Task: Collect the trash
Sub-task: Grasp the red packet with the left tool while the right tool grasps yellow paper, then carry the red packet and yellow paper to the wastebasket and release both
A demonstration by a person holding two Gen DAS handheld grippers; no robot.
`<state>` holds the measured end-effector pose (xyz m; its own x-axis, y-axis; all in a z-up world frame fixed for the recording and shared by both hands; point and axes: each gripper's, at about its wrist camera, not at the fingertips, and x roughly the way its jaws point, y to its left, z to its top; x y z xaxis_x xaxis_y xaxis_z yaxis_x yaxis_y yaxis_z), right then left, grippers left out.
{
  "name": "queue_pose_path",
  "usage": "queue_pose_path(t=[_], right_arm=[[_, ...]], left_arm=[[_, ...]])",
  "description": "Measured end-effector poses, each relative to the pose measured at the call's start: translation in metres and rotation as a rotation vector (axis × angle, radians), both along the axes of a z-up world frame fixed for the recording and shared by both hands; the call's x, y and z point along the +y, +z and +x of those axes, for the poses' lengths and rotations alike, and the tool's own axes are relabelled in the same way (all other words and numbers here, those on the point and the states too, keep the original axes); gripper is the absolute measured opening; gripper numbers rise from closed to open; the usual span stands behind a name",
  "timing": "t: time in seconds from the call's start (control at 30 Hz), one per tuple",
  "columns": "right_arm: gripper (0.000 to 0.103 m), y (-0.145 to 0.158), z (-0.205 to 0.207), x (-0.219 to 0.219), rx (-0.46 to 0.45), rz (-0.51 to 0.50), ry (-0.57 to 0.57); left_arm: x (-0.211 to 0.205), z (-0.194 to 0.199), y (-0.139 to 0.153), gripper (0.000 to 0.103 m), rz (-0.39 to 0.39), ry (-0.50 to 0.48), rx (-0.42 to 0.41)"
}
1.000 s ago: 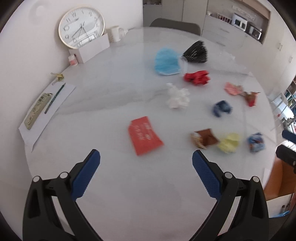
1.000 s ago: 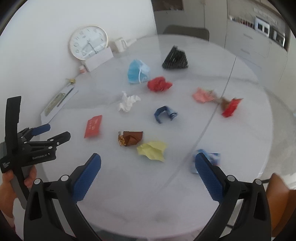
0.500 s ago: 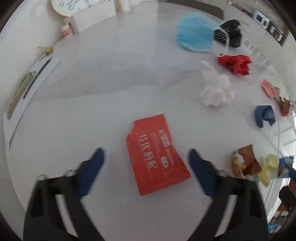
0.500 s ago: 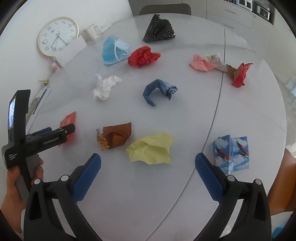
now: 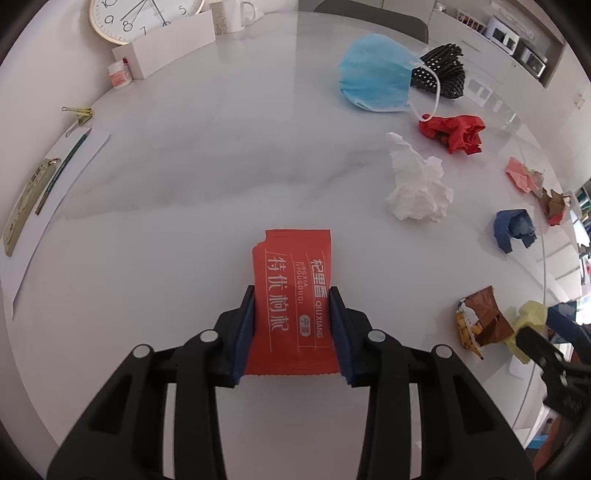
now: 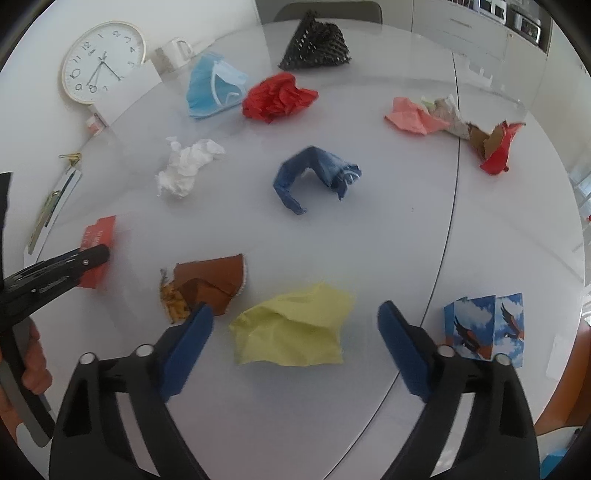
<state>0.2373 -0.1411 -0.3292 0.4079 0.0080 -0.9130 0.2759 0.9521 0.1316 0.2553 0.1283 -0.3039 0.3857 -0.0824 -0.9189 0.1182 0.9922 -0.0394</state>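
My left gripper (image 5: 291, 295) is shut on a flat red sachet (image 5: 291, 295) with white print, lying on the white marble table (image 5: 184, 177); it also shows in the right wrist view (image 6: 96, 251). My right gripper (image 6: 295, 317) is open, its jaws either side of a crumpled yellow paper (image 6: 291, 328). A brown wrapper (image 6: 207, 284) lies by its left fingertip. White tissue (image 5: 417, 184), blue paper (image 6: 314, 177), red paper (image 6: 277, 96), a blue face mask (image 5: 373, 74) and black netting (image 6: 314, 44) lie farther off.
A clock (image 6: 101, 61), white box (image 5: 173, 44), mug (image 5: 240, 14), small jar (image 5: 120, 75), binder clip (image 5: 79, 112) and paper with pen (image 5: 48, 177) sit at the table's left and far side. Pink and red scraps (image 6: 443, 118) and a blue printed packet (image 6: 484, 325) lie right.
My left gripper moved down onto the red sachet and closed on it. My right gripper moved in low over the yellow paper, still open.
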Motion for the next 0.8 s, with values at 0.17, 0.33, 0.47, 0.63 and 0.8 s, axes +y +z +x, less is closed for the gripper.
queue_pose_path(t=[0.17,0.33,0.47,0.63,0.8], right_arm=[[0.05,-0.006,0.003,-0.005,0.024,0.028,0.001],[0.041,-0.005,0.0,-0.004,0.017,0.054,0.033],[0.037,0.006,-0.012,-0.007,-0.004,0.062,0.046],[0.037,0.045,-0.038,-0.009,-0.058,0.059,0.086],[0.037,0.089,-0.092,-0.022,-0.089,0.043,0.159]], left_arm=[[-0.001,-0.007,0.011,0.037,-0.007,-0.023,-0.031],[-0.001,-0.01,0.018,0.037,-0.01,-0.036,-0.043],[-0.004,-0.02,0.033,0.037,-0.029,-0.068,-0.07],[-0.018,-0.049,0.065,0.037,-0.034,-0.14,-0.103],[-0.047,-0.101,0.099,0.037,-0.042,-0.225,-0.114]])
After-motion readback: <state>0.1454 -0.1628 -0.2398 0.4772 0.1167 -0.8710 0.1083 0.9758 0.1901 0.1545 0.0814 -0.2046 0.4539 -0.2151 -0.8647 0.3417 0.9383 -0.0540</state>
